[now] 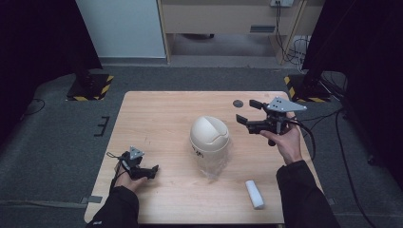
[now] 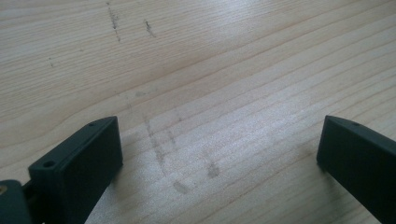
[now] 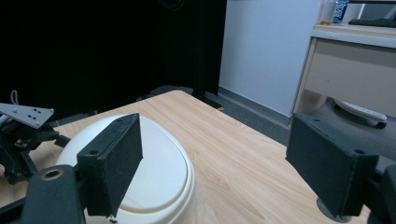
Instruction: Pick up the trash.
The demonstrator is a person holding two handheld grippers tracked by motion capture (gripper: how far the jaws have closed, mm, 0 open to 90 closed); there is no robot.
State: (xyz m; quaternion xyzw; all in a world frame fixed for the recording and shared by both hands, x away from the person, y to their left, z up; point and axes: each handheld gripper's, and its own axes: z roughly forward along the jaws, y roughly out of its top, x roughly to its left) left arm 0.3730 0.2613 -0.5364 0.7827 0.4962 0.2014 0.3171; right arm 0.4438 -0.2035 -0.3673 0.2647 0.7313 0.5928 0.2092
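**Both grippers spread wide, bin standing between them**

The left gripper [image 1: 153, 170] is resting low at the near left of the table [image 1: 157, 109], held in the person's left hand [image 1: 124, 176]. Its jaws are standing wide apart and pinching nothing; in the left gripper view they are framing bare, scuffed wood.

The cream swing-lid bin [image 1: 209, 134] is standing upright around the middle of the table, with crinkled clear plastic [image 1: 211, 166] showing at its base. It is well apart from the left gripper and closer to the right one.

The right gripper [image 1: 247, 112] is hovering above the table just right of the bin's lid, in the person's right hand [image 1: 286, 140], pointing left. Its jaws are also spread wide and gripping nothing; in the right gripper view the domed lid [image 3: 159, 177] is lying just below and beyond them.

A white roll [image 1: 254, 194] is lying near the near right edge, apart from everything else.
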